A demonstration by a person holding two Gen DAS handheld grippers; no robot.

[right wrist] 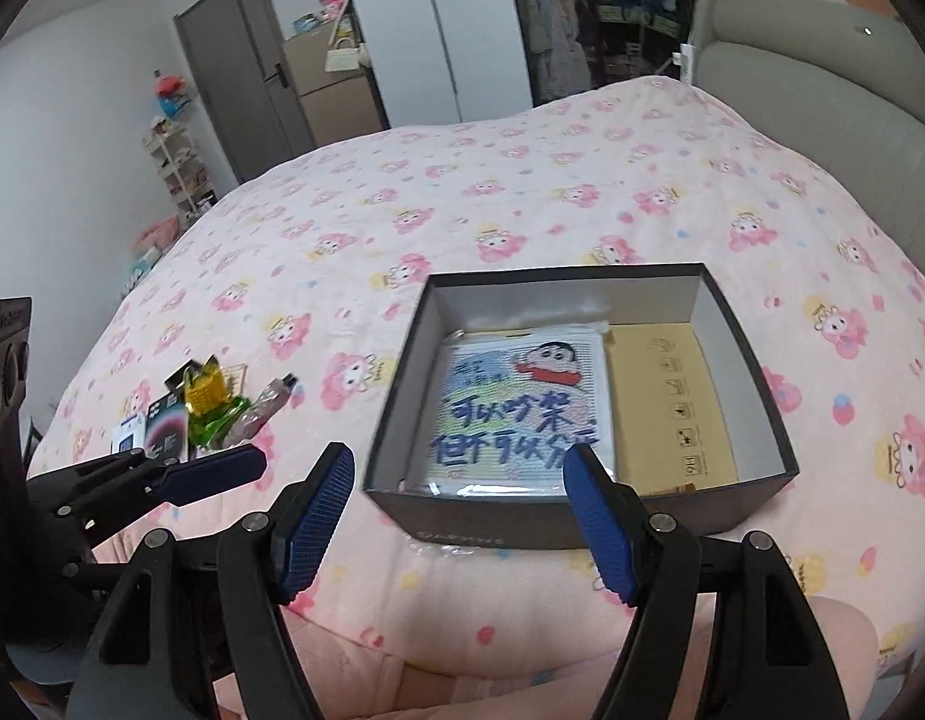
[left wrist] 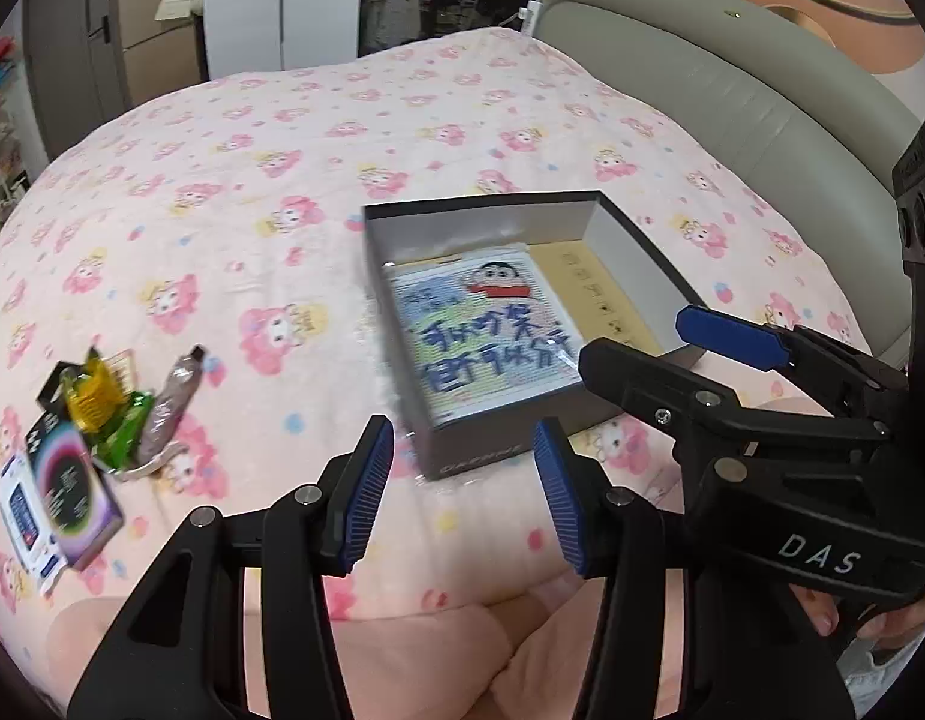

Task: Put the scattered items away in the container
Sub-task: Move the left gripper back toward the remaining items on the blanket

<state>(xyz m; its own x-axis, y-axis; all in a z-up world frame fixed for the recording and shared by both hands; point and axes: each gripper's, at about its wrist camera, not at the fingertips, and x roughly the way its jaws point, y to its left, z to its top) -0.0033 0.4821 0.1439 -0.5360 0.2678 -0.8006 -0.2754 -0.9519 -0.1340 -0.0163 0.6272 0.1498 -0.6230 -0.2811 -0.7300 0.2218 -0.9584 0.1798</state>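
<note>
A dark grey open box [left wrist: 480,201] [right wrist: 558,273] sits on the pink patterned bedcover, holding a cartoon-printed packet [right wrist: 522,414] and a tan card [right wrist: 672,396]. To its left lies a small heap: a yellow claw clip [left wrist: 93,402] [right wrist: 204,387], a green wrapper [left wrist: 123,432], a silvery tube [left wrist: 168,408] [right wrist: 264,414], a purple carton [left wrist: 72,486] and a white carton [left wrist: 27,516]. My left gripper [left wrist: 462,492] hangs open and empty over the bedcover in front of the box's near left corner. My right gripper [right wrist: 459,516] is open and empty above the box's near wall.
A grey padded headboard [left wrist: 732,96] borders the bed on the right. Beyond the bed are a wardrobe [right wrist: 450,18], a grey door [right wrist: 234,60] and a small shelf [right wrist: 174,168]. A hand [left wrist: 822,618] holds the right gripper's handle. Pink fabric bulges at the near edge.
</note>
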